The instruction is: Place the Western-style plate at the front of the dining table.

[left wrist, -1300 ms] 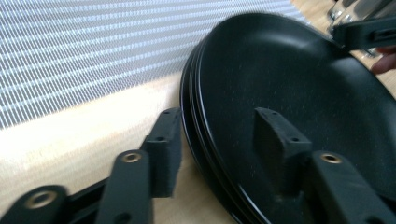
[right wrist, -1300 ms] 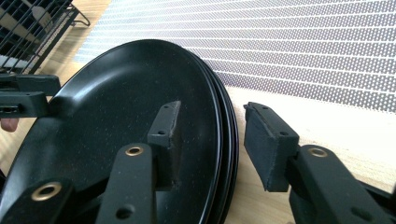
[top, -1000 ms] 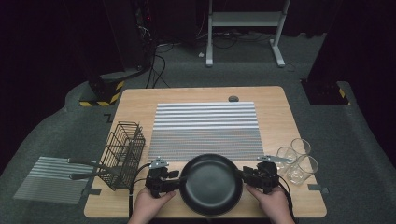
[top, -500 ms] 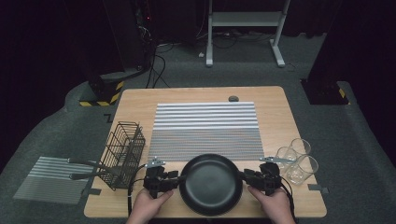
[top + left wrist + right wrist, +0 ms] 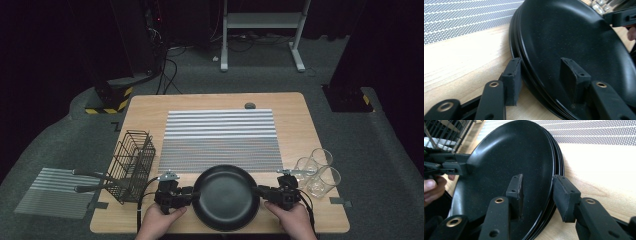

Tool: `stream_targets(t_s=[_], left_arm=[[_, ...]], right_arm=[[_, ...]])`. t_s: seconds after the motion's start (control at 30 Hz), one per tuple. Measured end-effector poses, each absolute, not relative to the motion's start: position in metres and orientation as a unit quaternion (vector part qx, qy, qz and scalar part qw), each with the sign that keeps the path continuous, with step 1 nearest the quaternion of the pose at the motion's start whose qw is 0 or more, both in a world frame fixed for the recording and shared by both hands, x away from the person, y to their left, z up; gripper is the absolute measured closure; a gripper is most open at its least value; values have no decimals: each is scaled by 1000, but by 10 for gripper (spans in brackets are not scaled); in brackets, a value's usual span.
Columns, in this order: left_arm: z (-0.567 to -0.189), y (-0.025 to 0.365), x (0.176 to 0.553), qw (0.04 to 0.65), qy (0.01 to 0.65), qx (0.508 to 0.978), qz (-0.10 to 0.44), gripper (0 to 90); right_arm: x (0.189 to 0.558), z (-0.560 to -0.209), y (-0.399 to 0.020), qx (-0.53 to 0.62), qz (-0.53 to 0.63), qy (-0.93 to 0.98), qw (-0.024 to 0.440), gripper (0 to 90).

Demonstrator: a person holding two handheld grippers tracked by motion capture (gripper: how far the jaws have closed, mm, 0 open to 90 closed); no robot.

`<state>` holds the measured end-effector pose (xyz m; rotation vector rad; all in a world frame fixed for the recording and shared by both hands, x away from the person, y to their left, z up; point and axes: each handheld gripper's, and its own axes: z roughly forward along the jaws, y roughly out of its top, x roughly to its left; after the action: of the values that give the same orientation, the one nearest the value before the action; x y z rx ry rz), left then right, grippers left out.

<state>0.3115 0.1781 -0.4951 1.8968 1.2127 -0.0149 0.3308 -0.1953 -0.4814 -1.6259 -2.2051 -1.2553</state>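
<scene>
A stack of black plates (image 5: 226, 197) lies on the wooden table (image 5: 145, 112) at its front middle. My left gripper (image 5: 192, 192) straddles the stack's left rim. In the left gripper view one pad (image 5: 511, 80) lies against the outer edge and the other rests inside the top plate (image 5: 574, 37). My right gripper (image 5: 261, 191) takes the right rim the same way, with one pad (image 5: 565, 195) outside and one on the plate's (image 5: 506, 155) inner face. Both pairs of jaws have just been closing on the rim.
A black wire basket (image 5: 132, 165) stands left of the plates, with utensil handles (image 5: 92, 181) sticking out toward a striped mat on the floor (image 5: 50, 200). A large striped mat (image 5: 220, 140) covers the table's middle. Three clear glasses (image 5: 316, 170) stand at the right.
</scene>
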Motion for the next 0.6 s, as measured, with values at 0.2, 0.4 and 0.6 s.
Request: stream_targets(t_s=[0.2,0.4,0.6], left_arm=[[-494,179,311,430,484,762,-11,554],[-495,179,311,429,483,763,-7,578],[-495,180,310,428,488,761,-7,584]], right_arm=[[331,-481,-196,-546,-421,-720,77,591],[332,-481,-196,-546,-418,-721,86,578],[332,-481,-194,-552,-419,-715,90,540]])
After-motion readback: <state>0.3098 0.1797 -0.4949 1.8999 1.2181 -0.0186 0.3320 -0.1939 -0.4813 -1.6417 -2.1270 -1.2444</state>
